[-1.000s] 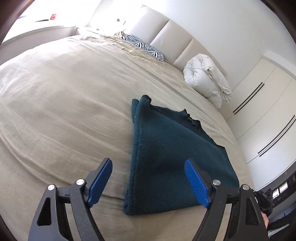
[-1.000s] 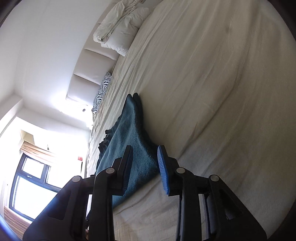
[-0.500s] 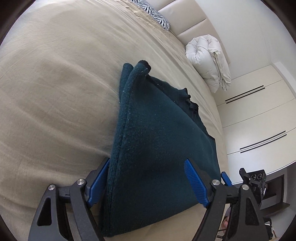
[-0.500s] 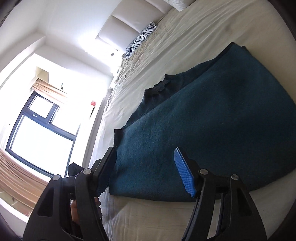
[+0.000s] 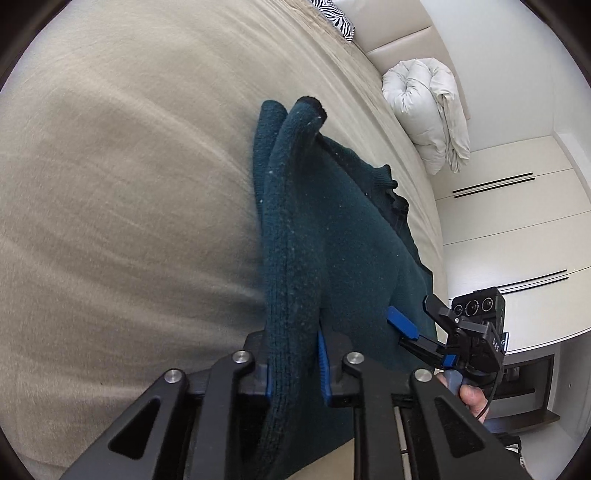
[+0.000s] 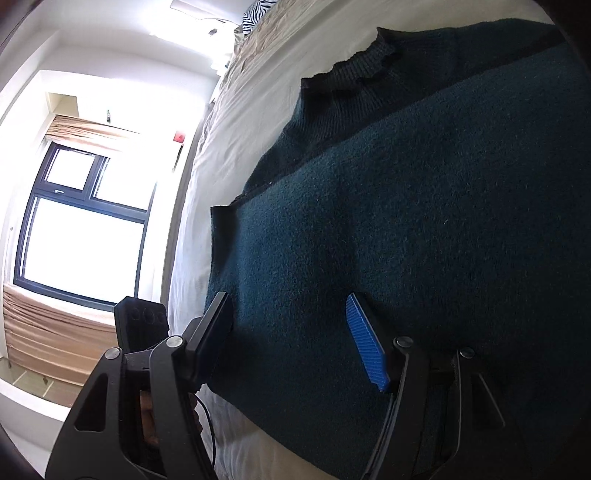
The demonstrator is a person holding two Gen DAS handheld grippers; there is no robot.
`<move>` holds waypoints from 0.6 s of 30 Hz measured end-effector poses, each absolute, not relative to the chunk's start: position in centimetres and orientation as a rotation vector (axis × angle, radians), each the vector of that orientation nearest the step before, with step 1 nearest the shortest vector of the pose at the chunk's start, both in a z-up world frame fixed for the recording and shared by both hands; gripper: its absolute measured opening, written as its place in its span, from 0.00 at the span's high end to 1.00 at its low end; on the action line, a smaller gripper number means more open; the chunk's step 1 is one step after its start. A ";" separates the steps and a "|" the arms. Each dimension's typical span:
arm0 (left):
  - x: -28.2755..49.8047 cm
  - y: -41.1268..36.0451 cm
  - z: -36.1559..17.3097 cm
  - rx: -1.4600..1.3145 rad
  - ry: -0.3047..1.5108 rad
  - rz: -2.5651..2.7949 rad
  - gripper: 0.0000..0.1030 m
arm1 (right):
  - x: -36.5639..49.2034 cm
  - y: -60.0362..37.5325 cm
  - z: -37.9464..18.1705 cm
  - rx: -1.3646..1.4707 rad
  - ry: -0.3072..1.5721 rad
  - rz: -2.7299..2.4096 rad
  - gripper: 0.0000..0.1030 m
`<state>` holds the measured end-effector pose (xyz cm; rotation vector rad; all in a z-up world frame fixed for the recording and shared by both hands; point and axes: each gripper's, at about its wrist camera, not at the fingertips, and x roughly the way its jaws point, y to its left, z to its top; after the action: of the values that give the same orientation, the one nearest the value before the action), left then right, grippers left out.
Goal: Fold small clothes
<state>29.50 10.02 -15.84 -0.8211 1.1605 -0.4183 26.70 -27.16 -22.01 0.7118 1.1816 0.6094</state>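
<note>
A dark teal knitted sweater (image 5: pixel 343 236) lies partly folded on a beige bed (image 5: pixel 129 184). My left gripper (image 5: pixel 294 365) is shut on the thick folded left edge of the sweater near its front corner. My right gripper (image 6: pixel 291 332) is open, its fingers straddling the near right edge of the sweater (image 6: pixel 424 221) and resting on it. The right gripper also shows in the left wrist view (image 5: pixel 413 321) at the sweater's right side. The sweater's collar (image 6: pixel 365 70) lies toward the headboard.
A rolled white duvet (image 5: pixel 428 110) and a zebra pillow (image 5: pixel 332 14) lie by the padded headboard. White wardrobe doors (image 5: pixel 517 229) stand beyond the bed's right side. A window (image 6: pixel 85 221) is on the other side.
My left gripper moved in and shut on the sweater's left folded edge. My right gripper came closer, its open fingers now down over the sweater's right edge.
</note>
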 end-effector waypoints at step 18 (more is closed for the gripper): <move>29.8 1.0 -6.6 -0.722 1.052 -0.525 0.85 | 25.7 -35.7 -22.0 1.020 1.002 0.702 0.38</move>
<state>29.77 0.97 -6.57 -0.7222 1.0518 -0.5246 25.72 -35.71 -22.04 1.0199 1.0015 0.7018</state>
